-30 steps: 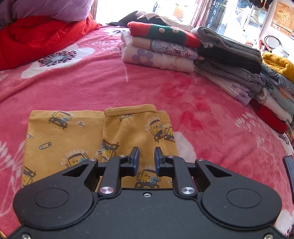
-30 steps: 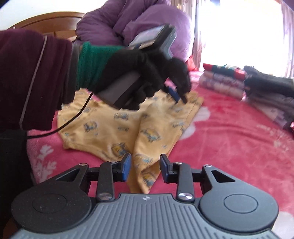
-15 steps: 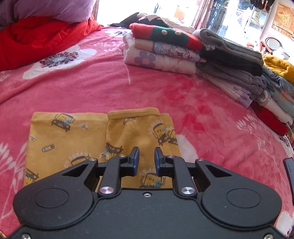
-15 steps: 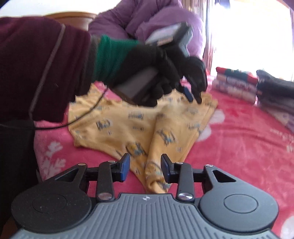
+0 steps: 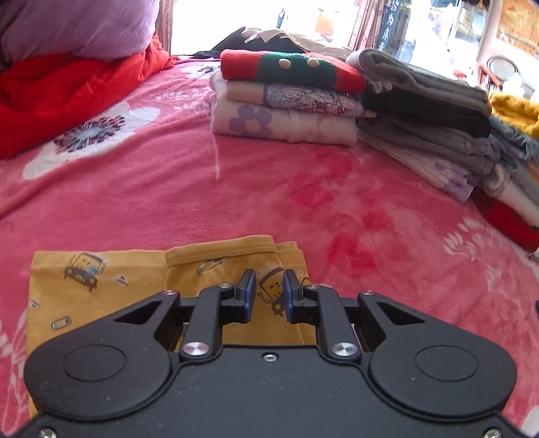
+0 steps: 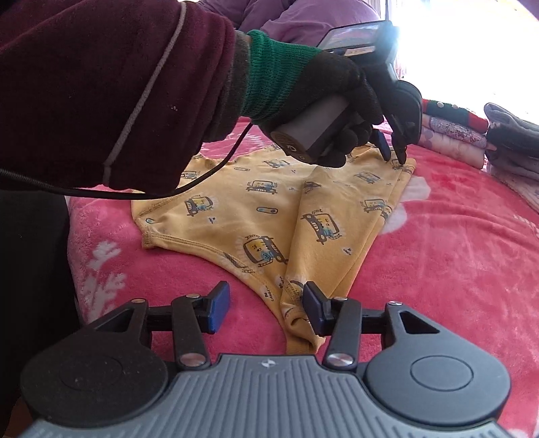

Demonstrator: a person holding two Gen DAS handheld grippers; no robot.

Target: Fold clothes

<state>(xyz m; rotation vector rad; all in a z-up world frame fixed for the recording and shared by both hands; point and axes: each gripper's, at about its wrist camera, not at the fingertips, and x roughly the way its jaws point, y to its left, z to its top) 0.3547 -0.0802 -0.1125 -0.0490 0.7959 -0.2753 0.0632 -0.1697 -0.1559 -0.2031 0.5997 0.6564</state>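
A yellow garment (image 5: 101,286) printed with cartoon cars lies flat on the pink blanket (image 5: 235,188), its right part folded over the middle. My left gripper (image 5: 268,293) hovers over the folded part near its far hem, fingers slightly apart with nothing between them. The right wrist view shows the same garment (image 6: 256,215) and the left gripper (image 6: 392,153), held by a black-gloved hand (image 6: 320,87), tips down at the garment's far corner. My right gripper (image 6: 266,306) stands open wide at the garment's near tip, which lies beside its right finger.
Folded clothes stand in stacks at the back (image 5: 286,101) and along the right (image 5: 438,134). A red blanket (image 5: 50,91) and a purple pillow (image 5: 74,27) sit far left. A maroon sleeve (image 6: 118,84) and a black cable (image 6: 215,168) cross the right wrist view.
My right gripper has opened wider and come closer to the garment's near tip. The left gripper has moved forward toward the garment's far hem, its gap unchanged.
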